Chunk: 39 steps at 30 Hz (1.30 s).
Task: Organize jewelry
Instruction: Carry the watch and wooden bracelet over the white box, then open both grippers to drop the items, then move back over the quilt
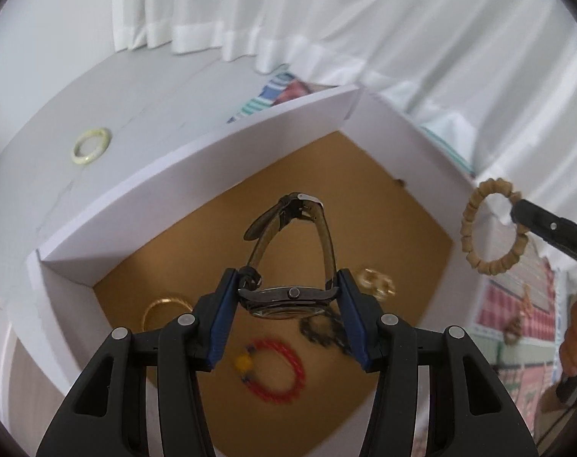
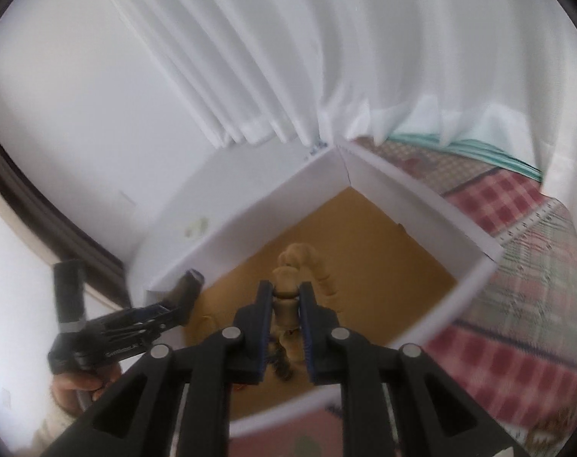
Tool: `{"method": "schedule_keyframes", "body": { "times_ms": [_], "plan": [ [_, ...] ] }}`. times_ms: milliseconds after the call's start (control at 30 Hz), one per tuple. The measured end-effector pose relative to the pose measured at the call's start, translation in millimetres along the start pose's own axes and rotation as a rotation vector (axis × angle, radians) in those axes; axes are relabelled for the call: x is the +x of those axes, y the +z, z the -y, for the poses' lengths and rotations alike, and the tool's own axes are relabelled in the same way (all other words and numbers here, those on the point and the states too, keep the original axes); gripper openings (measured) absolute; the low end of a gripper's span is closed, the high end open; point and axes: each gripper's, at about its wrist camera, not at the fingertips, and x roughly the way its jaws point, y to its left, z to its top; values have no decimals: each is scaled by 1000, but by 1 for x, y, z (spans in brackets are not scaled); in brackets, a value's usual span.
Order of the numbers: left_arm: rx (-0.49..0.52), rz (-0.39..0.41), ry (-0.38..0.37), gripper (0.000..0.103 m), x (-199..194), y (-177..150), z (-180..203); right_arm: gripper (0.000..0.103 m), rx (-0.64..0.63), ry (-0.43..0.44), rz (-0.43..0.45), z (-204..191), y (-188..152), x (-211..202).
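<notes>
My left gripper (image 1: 286, 293) is shut on a dark wristwatch (image 1: 288, 293), gripping its case edge-on with the strap looping upward, above a white box (image 1: 197, 152) with a brown floor. In the box lie a red bead bracelet (image 1: 284, 371), a gold bangle (image 1: 162, 306), a gold chain piece (image 1: 376, 283) and a dark beaded piece (image 1: 322, 329). My right gripper (image 2: 286, 297) is shut on a tan wooden bead bracelet (image 2: 307, 262), held over the box (image 2: 402, 190). The bracelet also shows in the left wrist view (image 1: 478, 224), right of the box.
A pale green bangle (image 1: 91, 146) lies on the white surface left of the box. A checked cloth (image 2: 517, 304) lies right of the box, with small jewelry pieces (image 1: 517, 323) on it. White curtains (image 2: 326, 57) hang behind. The left gripper shows in the right wrist view (image 2: 136, 327).
</notes>
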Motion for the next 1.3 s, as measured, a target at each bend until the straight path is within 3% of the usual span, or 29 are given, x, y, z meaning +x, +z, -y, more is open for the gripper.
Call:
{"method": "schedule_keyframes", "body": {
  "times_ms": [200,300,333,367,400,533,667,767,933,1167,1300],
  "plan": [
    [-32,-78,35,53,43,2,-14,15,-89,-62,-141,-21,8,80],
    [-23,-91,70,57,51,0,-14,19,-86,-24,-173,-32,5,104],
    [-22,-84,93,63,49,-1,-15,26,-74,0,-163,-35,3,107],
    [-23,-76,99,67,47,0,-16,42,-65,14,-149,-37,3,105],
    [-25,-60,102,69,42,-1,-18,48,-58,32,-122,-39,0,98],
    [-33,26,103,80,0,-10,-18,50,-113,2,-42,-48,-8,60],
    [1,111,63,90,-47,-30,0,67,-133,-57,52,-47,-29,6],
    [57,162,30,92,-73,-55,23,76,-137,-134,105,-43,-61,-35],
    [173,194,-47,96,-97,-113,81,77,-123,-242,171,-25,-131,-94],
    [311,80,-187,96,-76,-188,164,77,-71,-474,230,28,-259,-175],
    [333,-21,-241,95,-56,-228,191,77,73,-625,225,70,-335,-219]
  ]
}}
